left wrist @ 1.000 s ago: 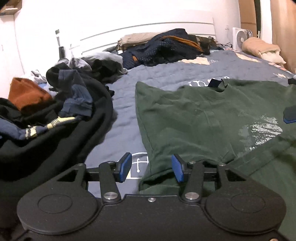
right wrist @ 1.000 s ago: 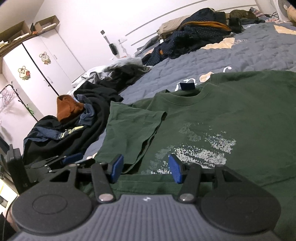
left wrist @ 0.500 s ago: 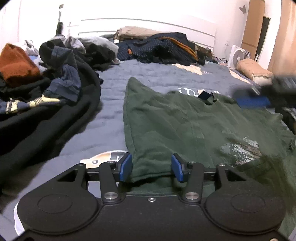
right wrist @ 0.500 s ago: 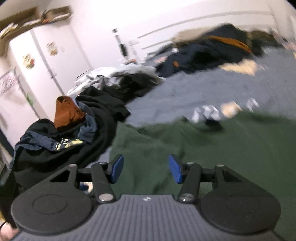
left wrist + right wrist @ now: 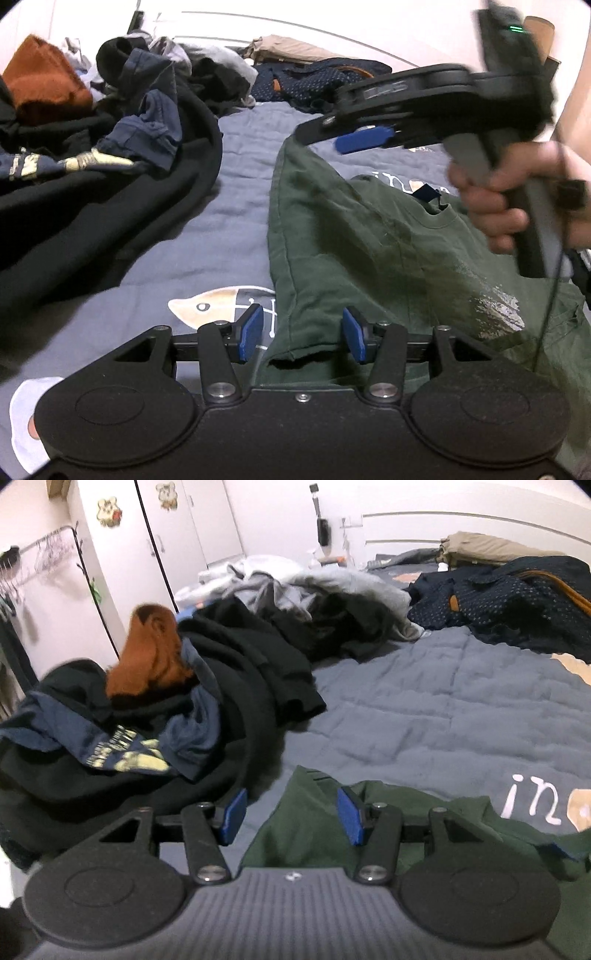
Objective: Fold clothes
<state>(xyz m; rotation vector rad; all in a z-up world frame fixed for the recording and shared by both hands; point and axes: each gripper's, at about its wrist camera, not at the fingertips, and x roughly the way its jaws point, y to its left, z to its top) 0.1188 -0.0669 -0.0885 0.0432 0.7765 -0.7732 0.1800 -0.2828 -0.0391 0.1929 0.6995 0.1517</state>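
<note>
Left of the dark green cotton T-shirt a heap of black and navy clothes is piled on the grey-blue quilted bedspread, topped by a rust-orange knitted garment. The T-shirt itself lies spread on the bedspread, its left side folded inward, its navy neck label towards the headboard. The left gripper sits at the near corner of that folded side, its blue-padded jaws wide apart with the cloth edge between them, not pinched. The right gripper, held in a person's hand, is at the far corner of the fold, jaws likewise spread wide, gripping nothing.
</note>
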